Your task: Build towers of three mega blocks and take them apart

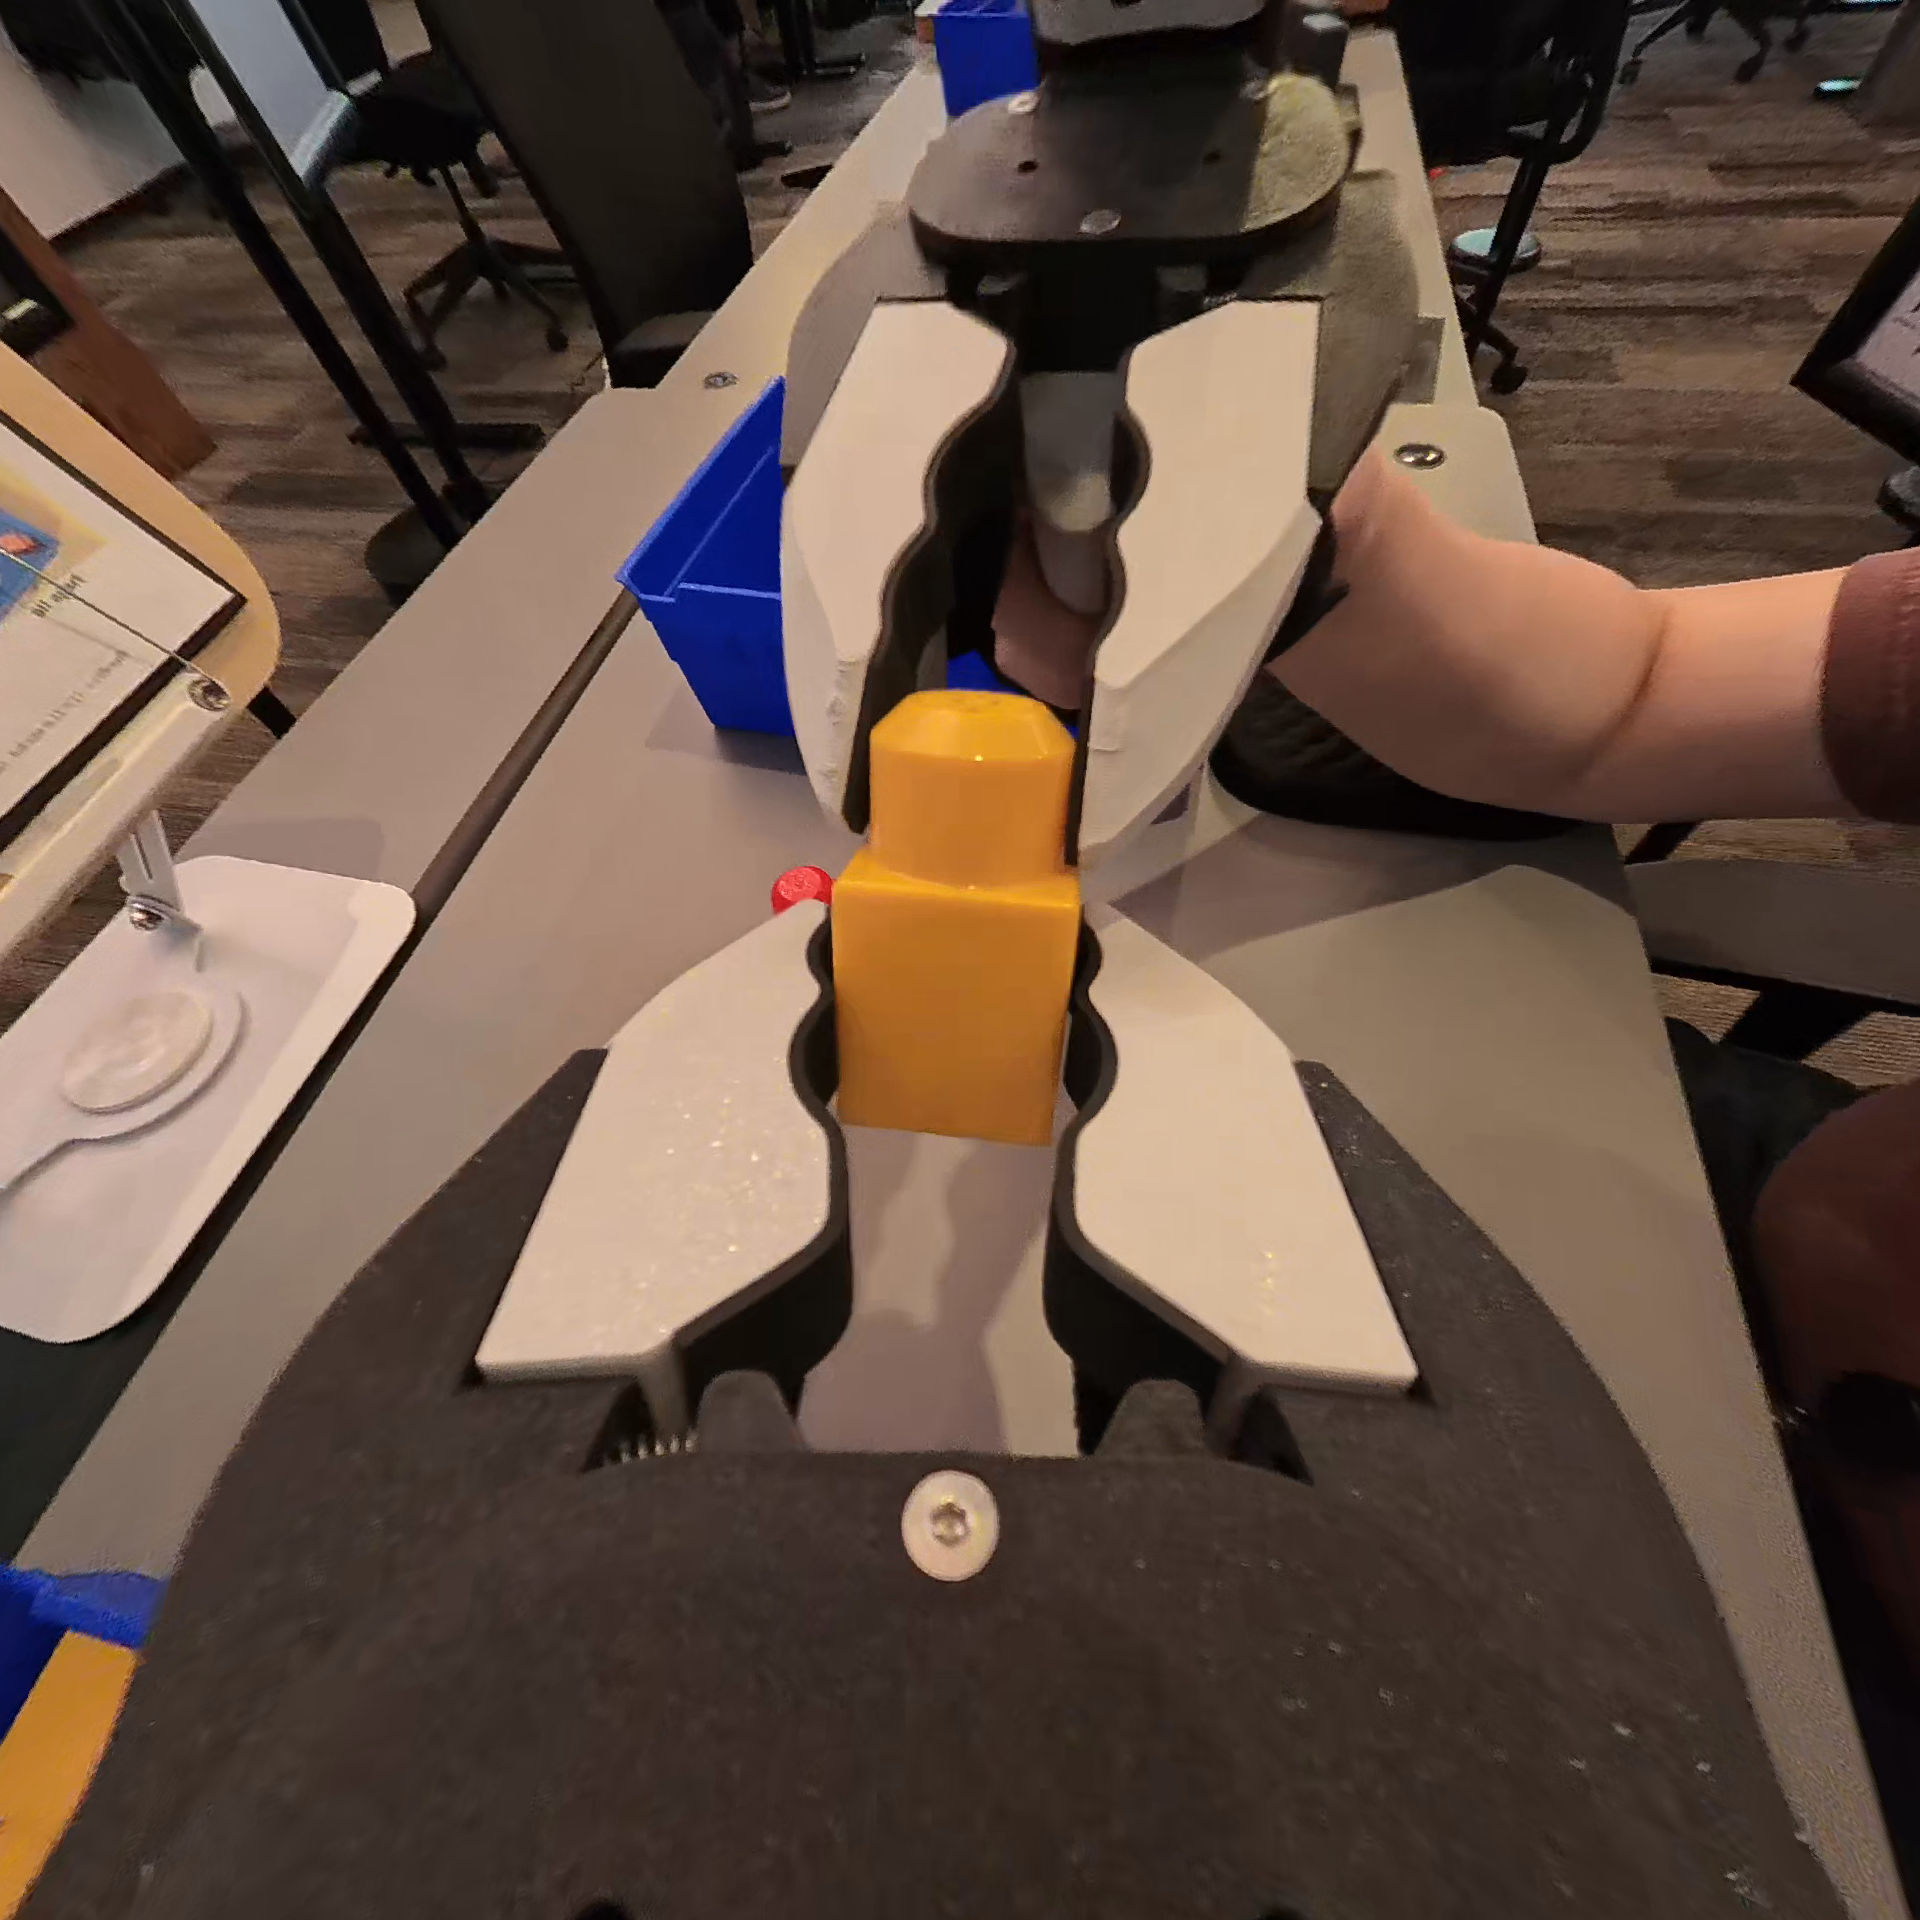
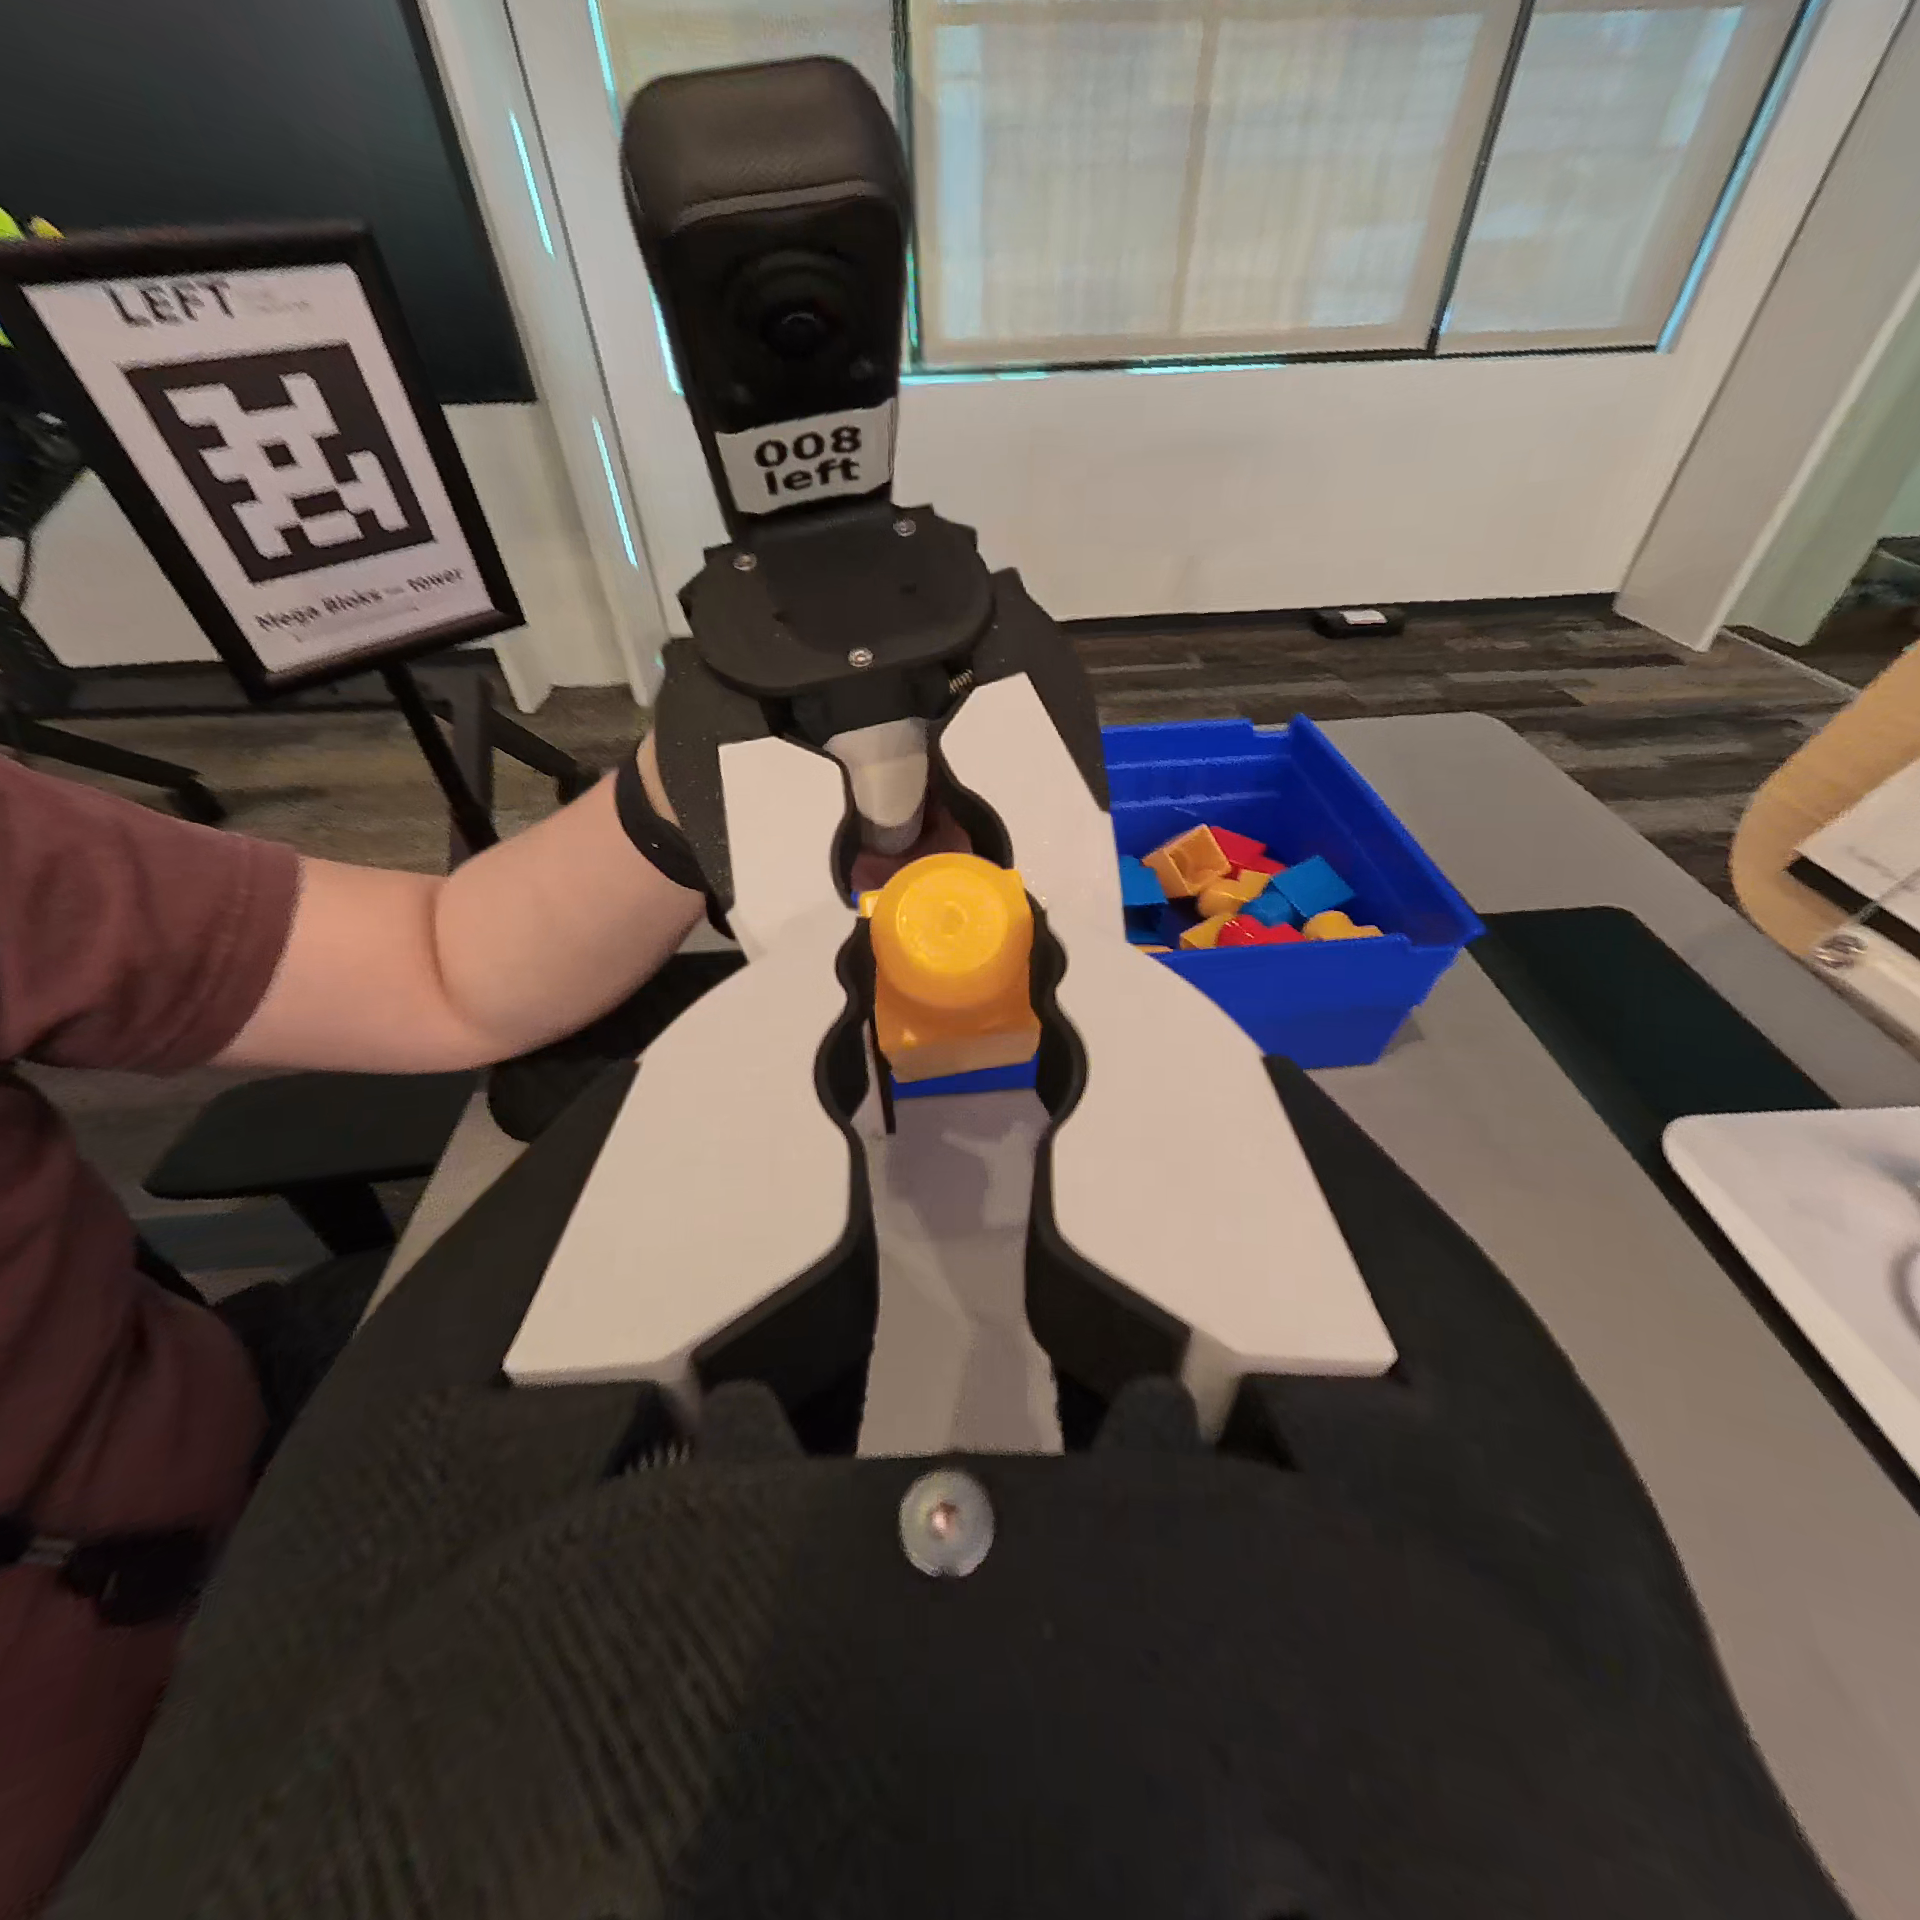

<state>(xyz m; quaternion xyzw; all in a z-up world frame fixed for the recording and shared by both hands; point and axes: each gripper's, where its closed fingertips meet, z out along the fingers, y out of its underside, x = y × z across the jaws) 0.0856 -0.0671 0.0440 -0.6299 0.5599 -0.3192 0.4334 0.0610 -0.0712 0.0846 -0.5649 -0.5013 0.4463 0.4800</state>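
A yellow block (image 1: 951,1018) stands upright between both grippers, its stud (image 1: 971,779) on top. My left gripper (image 1: 956,966) is shut on the block's square body, with both pads against its sides. My right gripper (image 1: 966,810) comes from the far side, and its pads press on the stud. In the right wrist view my right gripper (image 2: 951,987) closes around the yellow block (image 2: 951,935) seen from above. A blue block's edge (image 2: 966,1078) shows right under it. The left gripper (image 2: 935,914) faces it from behind. A red stud (image 1: 800,888) peeks out beside my left fingertip.
A blue bin (image 2: 1351,997) with several red, yellow and blue blocks stands on the grey table (image 1: 1403,1039), just right of the grippers in the right wrist view. Another blue bin (image 1: 717,623) stands behind the right gripper. A framed sign on a stand (image 2: 260,457) and a white stand base (image 1: 208,1039) lie to the sides. The grippers are tip to tip, or close to it.
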